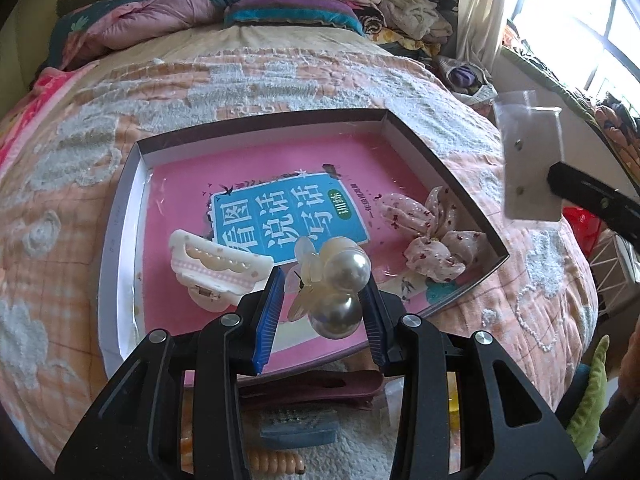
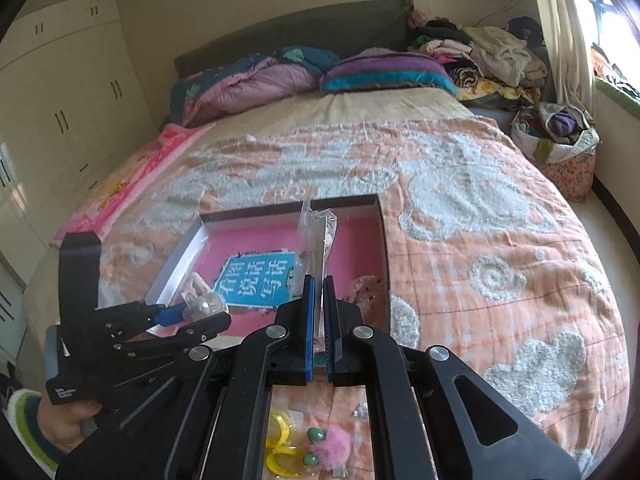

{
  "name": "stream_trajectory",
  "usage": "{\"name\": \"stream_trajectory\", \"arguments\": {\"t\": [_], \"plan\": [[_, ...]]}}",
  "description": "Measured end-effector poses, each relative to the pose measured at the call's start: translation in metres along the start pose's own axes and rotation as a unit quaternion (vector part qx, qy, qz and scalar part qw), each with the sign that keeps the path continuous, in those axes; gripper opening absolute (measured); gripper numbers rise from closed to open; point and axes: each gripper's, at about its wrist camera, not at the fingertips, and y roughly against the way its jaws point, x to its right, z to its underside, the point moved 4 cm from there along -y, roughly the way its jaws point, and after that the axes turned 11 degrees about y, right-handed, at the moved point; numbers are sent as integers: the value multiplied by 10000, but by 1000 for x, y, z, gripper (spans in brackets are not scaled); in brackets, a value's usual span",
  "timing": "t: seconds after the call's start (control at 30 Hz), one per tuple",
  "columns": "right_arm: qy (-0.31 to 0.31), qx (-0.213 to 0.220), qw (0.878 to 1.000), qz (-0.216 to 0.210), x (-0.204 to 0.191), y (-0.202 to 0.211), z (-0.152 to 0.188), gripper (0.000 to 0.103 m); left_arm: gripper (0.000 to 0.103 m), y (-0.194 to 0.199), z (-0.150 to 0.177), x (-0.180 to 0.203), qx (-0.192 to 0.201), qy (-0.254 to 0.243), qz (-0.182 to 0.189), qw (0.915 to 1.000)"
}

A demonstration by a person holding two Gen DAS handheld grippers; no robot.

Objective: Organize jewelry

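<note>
Both hand-held grippers are matte black plastic linkages — the left gripper (image 1: 320,304) and the right gripper (image 2: 319,328) alike — with round silver pivot screws, ribbed blue finger pads (image 1: 269,320) and small white lettering, beside a green-and-white striped knit cuff (image 2: 24,420).

A bed (image 2: 460,208) with an orange quilt fills both frames. At center, a shallow box (image 1: 132,184) lies on it. Folded bedding (image 2: 256,76) sits at the top.
</note>
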Motion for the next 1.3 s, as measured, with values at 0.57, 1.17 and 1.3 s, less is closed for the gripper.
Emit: {"name": "stream_trajectory", "arguments": {"t": [0.57, 1.17, 1.3], "plan": [[-256, -450, 9984, -225, -9, -44, 22, 11, 46, 19, -1, -22, 170, 93, -105, 9998], [-428, 300, 9986, 109, -8, 45, 10, 85, 81, 94, -1, -37, 813, 532, -246, 9950], [-171, 409, 9983, 386, -14, 63, 6, 90, 81, 113, -2, -38, 970, 572, -284, 9932]]}}
